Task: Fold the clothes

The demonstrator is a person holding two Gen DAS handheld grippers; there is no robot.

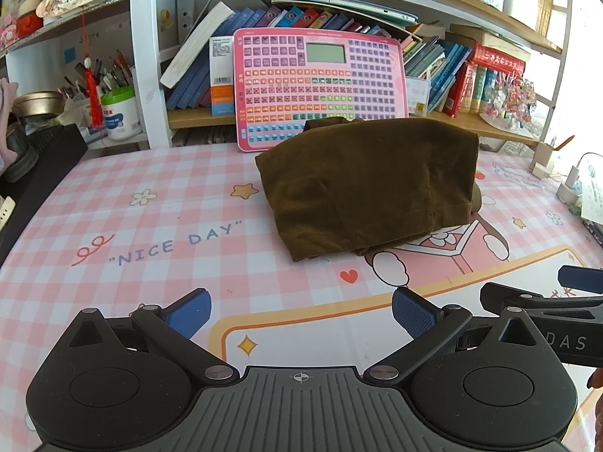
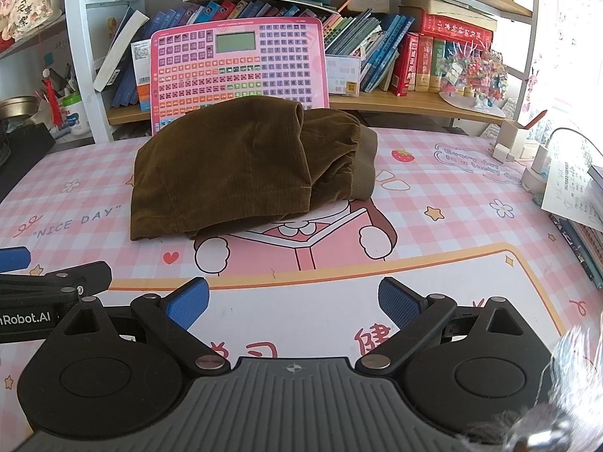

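The left claw (image 1: 299,312) hangs empty over the table (image 1: 124,290), its blue pads spread wide apart and gripping nothing; the right claw (image 2: 294,303) is likewise spread wide and empty, and the two sit close side by side, each showing at the edge of the other's view. Both are well short of the cloth. Ahead of the left claw, toward one o'clock, and ahead of the right claw, toward eleven o'clock, lies the brown corduroy garment (image 2: 226,165), seemingly trousers, already doubled into a thick bundle on the pink checked table mat (image 1: 113,196). Its long axis runs roughly from nine to three o'clock across both views, with the ribbed waistband or cuff end (image 2: 363,165) pointing toward three o'clock and the smooth folded edge toward nine. Behind it, at twelve o'clock, a pink learning tablet (image 2: 237,64) leans against the bookshelf (image 2: 395,101), very near the far edge of the cloth. The fold looks largely made, so the step in hand is probably a last fold or a tidy. To do it well, I would pinch both near corners through all the layers, lift evenly, and carry the cloth across without dragging it into the tablet, then press the bulge flat.
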